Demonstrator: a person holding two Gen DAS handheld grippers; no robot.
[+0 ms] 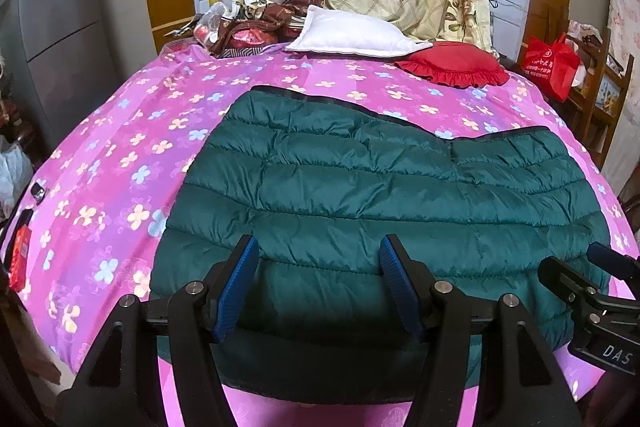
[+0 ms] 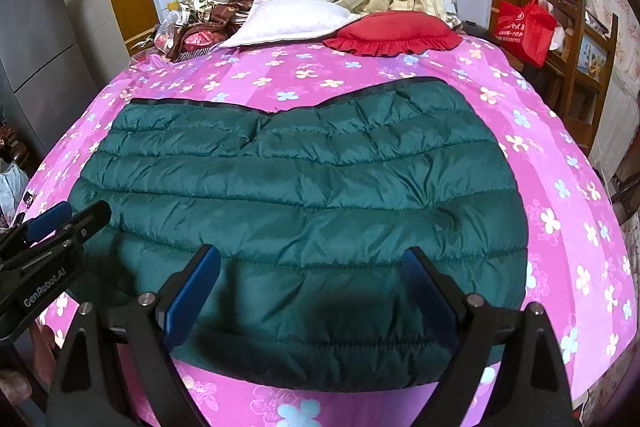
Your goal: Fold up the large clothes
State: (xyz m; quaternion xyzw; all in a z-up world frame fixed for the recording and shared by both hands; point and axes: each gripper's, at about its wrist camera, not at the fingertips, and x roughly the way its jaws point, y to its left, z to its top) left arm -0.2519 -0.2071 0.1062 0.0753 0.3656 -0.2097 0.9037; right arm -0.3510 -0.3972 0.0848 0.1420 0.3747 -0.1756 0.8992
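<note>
We judge the fold to be partway done: the green puffer jacket (image 1: 360, 195) lies flat in a broad, squarish slab on the pink flowered bedspread (image 1: 120, 155), near the bed's front edge and filling the centre of both views. Its dark-trimmed far edge runs across at twelve o'clock, with what looks like a sleeve or second layer stepped at the one o'clock corner; the fisheye bend leaves us unsure which.

Our left gripper (image 1: 320, 279) hovers over the near hem at six o'clock, jaws spread wide with nothing between them. Our right gripper (image 2: 312, 287) stands the same way, wide open and empty above the near hem toward the jacket's right side.

The next move, as we read it, calls for both tongs to come down on the near edge, pinch through the padding, and carry it toward twelve o'clock.

The shell is slick, faintly shiny nylon quilted in horizontal puffed channels, so it should be springy and prone to slipping. Beyond it lie a white pillow (image 1: 352, 35) and a frilled red cushion (image 1: 456, 65).
</note>
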